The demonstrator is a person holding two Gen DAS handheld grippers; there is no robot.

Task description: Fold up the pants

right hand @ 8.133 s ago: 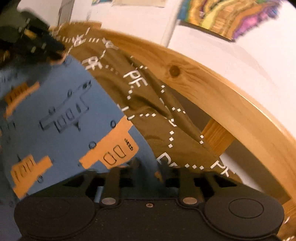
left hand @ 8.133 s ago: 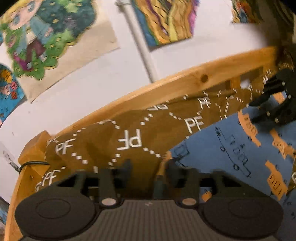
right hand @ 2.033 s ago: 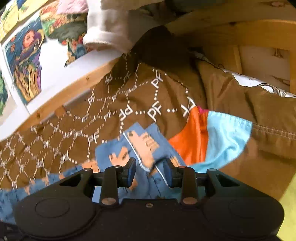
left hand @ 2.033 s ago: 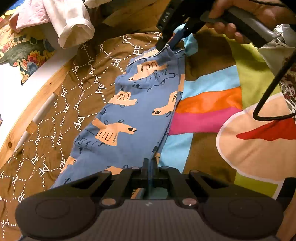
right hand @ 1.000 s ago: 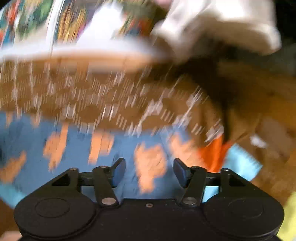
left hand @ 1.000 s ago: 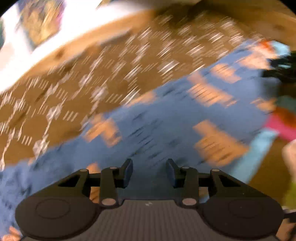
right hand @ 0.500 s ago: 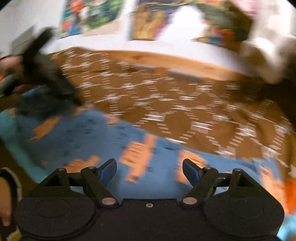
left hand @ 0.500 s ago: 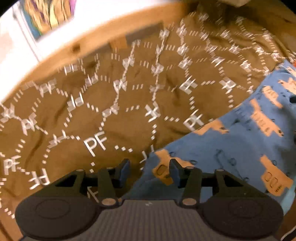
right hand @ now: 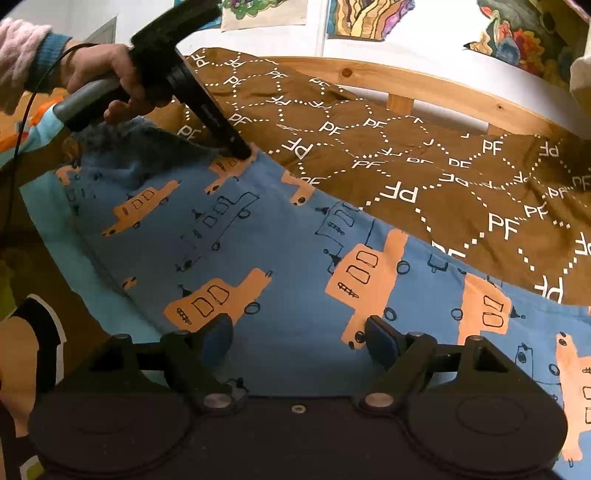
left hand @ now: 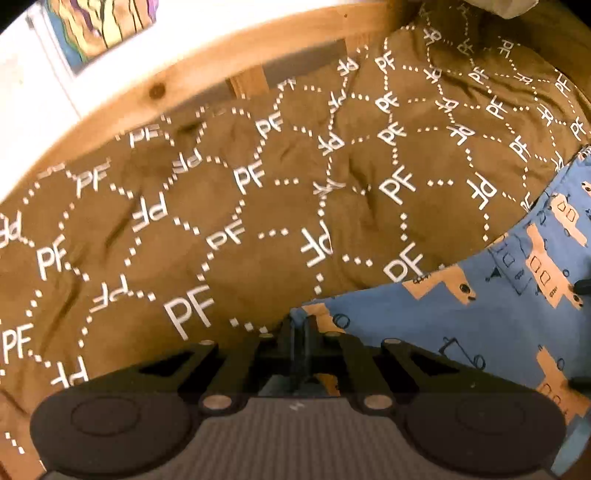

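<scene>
Across the lower half of the right wrist view, blue truck-print pants (right hand: pixel 280 236) lie on a brown bedspread (right hand: pixel 424 155). At their upper-left corner the left gripper (right hand: pixel 242 150) is clamped on the edge. The right gripper (right hand: pixel 299 330) hovers over them, jaws opening, nothing gripped.

A white wall (right hand: pixel 436 59) hung with colourful drawings (right hand: pixel 365 18) rises behind a pine bed rail (right hand: pixel 424 86). A brown blanket (left hand: pixel 258 192) printed with "PF" covers the bed; lighting seems warm, perhaps artificial.

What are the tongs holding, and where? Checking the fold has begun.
Left tongs pinch the blue pants at a corner of their edge. Right tongs hold nothing, jaws opening.
</scene>
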